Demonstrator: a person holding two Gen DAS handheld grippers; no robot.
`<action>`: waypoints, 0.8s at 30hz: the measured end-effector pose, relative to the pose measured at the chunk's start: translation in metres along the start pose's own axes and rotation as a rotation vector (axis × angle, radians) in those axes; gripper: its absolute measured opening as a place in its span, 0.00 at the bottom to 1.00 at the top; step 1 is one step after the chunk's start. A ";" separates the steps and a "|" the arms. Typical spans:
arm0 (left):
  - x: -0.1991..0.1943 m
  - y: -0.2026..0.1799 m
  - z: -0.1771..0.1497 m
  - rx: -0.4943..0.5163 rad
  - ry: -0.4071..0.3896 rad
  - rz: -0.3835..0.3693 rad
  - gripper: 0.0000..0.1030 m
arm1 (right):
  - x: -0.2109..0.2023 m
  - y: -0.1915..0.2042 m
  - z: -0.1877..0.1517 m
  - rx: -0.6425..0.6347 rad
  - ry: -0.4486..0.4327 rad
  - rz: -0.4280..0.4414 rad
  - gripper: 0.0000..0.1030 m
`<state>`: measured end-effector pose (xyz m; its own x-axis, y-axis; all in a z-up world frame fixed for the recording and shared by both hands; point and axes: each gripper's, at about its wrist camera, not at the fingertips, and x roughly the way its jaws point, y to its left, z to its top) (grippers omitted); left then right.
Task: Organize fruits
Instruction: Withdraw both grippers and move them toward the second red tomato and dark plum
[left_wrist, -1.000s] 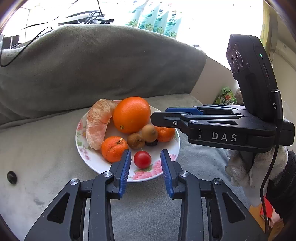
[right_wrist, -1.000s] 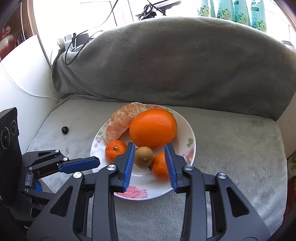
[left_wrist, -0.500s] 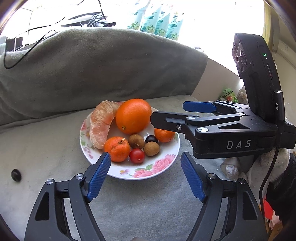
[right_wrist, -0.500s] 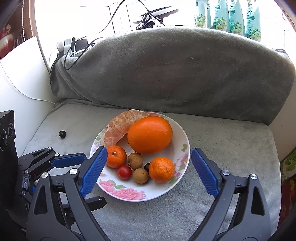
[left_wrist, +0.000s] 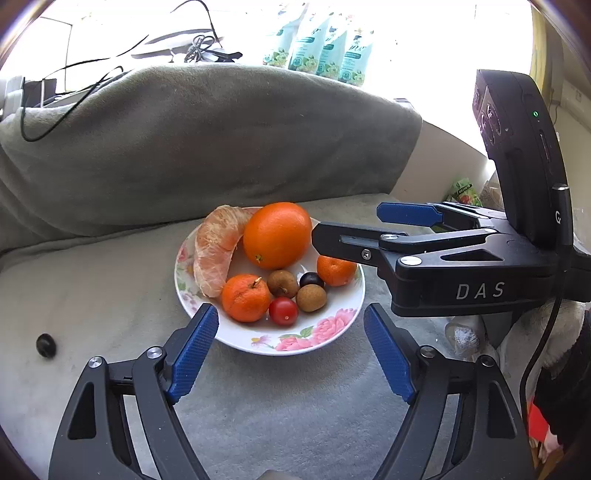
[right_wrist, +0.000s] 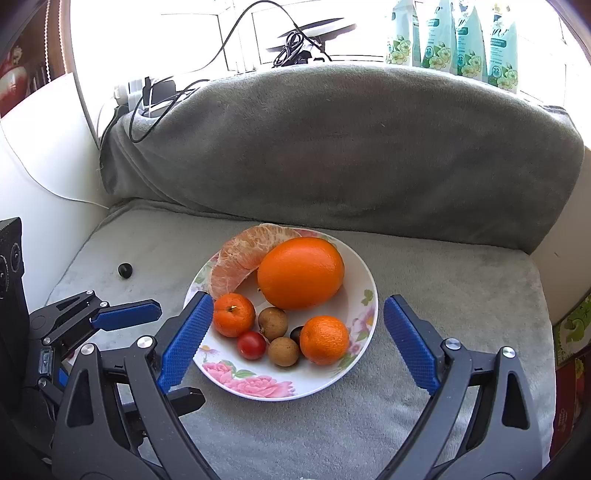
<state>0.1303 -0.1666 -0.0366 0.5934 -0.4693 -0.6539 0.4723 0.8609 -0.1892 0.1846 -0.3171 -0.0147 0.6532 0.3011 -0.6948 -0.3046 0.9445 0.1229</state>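
I have both tongs hanging over the near edge of the grey cushioned seat, pointing down at the white flower-patterned plate that sits near its middle.

Going left to right: a small black round object lies alone on the seat toward its left edge, well apart from the plate. I cannot tell whether it is a fruit. The left tongs stand wide, still easing a touch wider, with nothing between the blue pads. On the plate, the peeled pale-orange citrus wedge lies along the left rim, and the big round orange sits beside it at the back. In front are a small mandarin with a stalk, a red cherry tomato, two brown longan-like fruits, a dark round berry and a second small mandarin toward the right rim. The right tongs are wide too, and empty.

My judgement is that the sorting is nearly done: every clear fruit is on the plate, and only the black object is possibly left.

Compared with a second ago, both tongs have sprung from narrow to wide. The left was around the tomato and the right around a brown fruit; both now rest free on the plate, and that brown fruit lies further forward.
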 end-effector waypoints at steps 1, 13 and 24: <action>-0.001 0.000 0.000 0.001 -0.002 0.000 0.79 | -0.001 0.001 0.000 -0.001 -0.001 0.000 0.93; -0.020 0.002 -0.002 -0.007 -0.040 0.014 0.79 | -0.009 0.014 0.003 -0.024 -0.021 0.010 0.93; -0.043 0.018 -0.016 -0.035 -0.061 0.045 0.79 | -0.009 0.038 0.007 -0.068 -0.029 0.029 0.93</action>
<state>0.1032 -0.1275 -0.0236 0.6526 -0.4400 -0.6168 0.4218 0.8873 -0.1866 0.1718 -0.2827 0.0018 0.6629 0.3332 -0.6705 -0.3699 0.9243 0.0937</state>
